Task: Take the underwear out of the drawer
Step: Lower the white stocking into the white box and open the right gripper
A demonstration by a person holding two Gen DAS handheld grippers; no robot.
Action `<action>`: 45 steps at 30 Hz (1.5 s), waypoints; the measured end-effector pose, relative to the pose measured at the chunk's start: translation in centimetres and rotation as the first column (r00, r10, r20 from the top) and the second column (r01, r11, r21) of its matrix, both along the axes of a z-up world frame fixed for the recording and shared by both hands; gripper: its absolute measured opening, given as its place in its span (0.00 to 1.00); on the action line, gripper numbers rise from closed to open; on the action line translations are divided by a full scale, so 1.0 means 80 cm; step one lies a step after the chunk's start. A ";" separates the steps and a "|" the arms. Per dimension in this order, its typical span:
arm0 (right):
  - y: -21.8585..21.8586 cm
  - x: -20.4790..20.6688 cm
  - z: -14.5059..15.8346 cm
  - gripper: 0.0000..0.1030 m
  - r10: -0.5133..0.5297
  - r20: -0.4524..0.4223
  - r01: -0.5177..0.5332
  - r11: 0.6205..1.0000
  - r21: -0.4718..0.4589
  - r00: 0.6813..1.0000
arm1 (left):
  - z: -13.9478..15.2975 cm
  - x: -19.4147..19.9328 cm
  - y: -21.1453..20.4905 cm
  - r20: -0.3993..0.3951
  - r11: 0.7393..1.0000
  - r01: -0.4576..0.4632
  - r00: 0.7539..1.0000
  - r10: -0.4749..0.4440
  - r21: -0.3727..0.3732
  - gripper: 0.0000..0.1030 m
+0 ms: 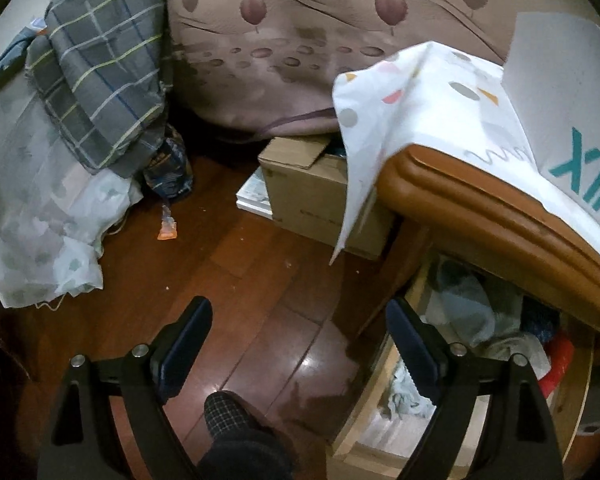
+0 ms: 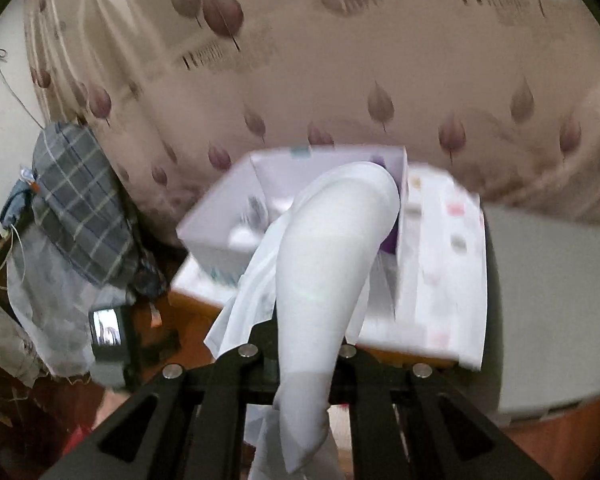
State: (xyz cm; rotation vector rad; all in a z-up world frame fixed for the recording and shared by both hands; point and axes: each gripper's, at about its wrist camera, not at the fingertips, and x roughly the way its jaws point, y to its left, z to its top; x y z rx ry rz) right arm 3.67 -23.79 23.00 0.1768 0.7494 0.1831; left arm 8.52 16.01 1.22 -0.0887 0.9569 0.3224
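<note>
In the left wrist view the wooden drawer (image 1: 380, 412) stands open at the lower right, under the brown cabinet top (image 1: 480, 200). Crumpled clothes (image 1: 472, 320) lie inside it. My left gripper (image 1: 300, 344) is open and empty over the floor, its right finger (image 1: 412, 352) above the drawer's left edge. In the right wrist view my right gripper (image 2: 300, 344) is shut on a white piece of underwear (image 2: 328, 248), held up in front of a white box (image 2: 284, 200) on the cabinet. The fingertips are hidden by the cloth.
A cardboard box (image 1: 312, 188) sits on the wood floor (image 1: 220, 272) beside the cabinet. A plaid blanket (image 1: 100, 80) and sheer cloth (image 1: 32, 220) hang at left. A patterned cloth (image 1: 420, 112) drapes the cabinet top. A leaf-print curtain (image 2: 340, 80) is behind. My slipper (image 1: 228, 412) is below.
</note>
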 end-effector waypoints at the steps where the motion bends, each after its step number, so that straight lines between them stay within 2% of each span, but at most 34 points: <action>1: 0.003 0.014 0.012 0.08 0.001 0.013 0.000 1.000 -0.010 1.000 | 0.001 -0.001 0.002 0.003 1.000 -0.005 1.000 0.005 0.009 0.84; 5: 0.018 0.072 0.033 0.08 -0.007 0.019 0.008 0.999 -0.041 1.000 | 0.003 0.002 0.011 0.001 1.000 -0.017 1.000 0.017 -0.006 0.85; 8: 0.030 0.118 0.030 0.08 -0.014 -0.005 0.013 0.997 -0.076 1.000 | 0.004 0.002 0.018 0.002 0.999 -0.035 0.999 0.035 -0.003 0.85; 13: 0.053 0.196 -0.004 0.08 -0.028 -0.077 0.014 0.985 -0.170 0.997 | 0.002 0.003 0.027 -0.007 0.999 -0.050 0.999 0.050 -0.017 0.85; 16: 0.066 0.225 -0.024 0.08 -0.037 -0.113 0.012 0.977 -0.213 0.993 | 0.003 0.004 0.028 -0.005 0.999 -0.053 0.999 0.053 -0.008 0.85; 28: 0.091 0.311 -0.088 0.08 -0.070 -0.264 0.012 0.976 -0.217 0.962 | 0.003 0.010 0.028 -0.009 0.999 -0.029 1.000 0.029 -0.041 0.85; 29: 0.090 0.314 -0.093 0.10 -0.076 -0.272 0.013 0.974 -0.225 0.959 | 0.002 0.009 0.029 -0.009 0.999 -0.030 1.000 0.029 -0.044 0.85; 30: 0.089 0.317 -0.098 0.15 -0.081 -0.279 0.016 0.973 -0.230 0.957 | 0.002 0.009 0.029 -0.009 0.998 -0.030 1.000 0.030 -0.047 0.85; 34: 0.082 0.321 -0.113 0.19 -0.095 -0.308 0.025 0.974 -0.224 0.947 | 0.002 0.009 0.030 -0.013 0.998 -0.026 1.000 0.025 -0.050 0.85; 37: 0.078 0.321 -0.113 0.36 -0.096 -0.320 0.031 0.979 -0.203 0.943 | 0.001 0.010 0.028 -0.019 0.999 -0.019 1.000 0.019 -0.051 0.85; 39: 0.080 0.318 -0.107 0.47 -0.093 -0.302 0.025 0.974 -0.223 0.949 | -0.001 0.010 0.026 -0.022 0.998 -0.017 1.000 0.016 -0.053 0.85; 45: 0.074 0.297 -0.072 0.52 -0.093 -0.243 0.043 0.977 -0.207 0.966 | -0.002 0.013 0.018 -0.025 0.999 -0.003 1.000 0.002 -0.042 0.85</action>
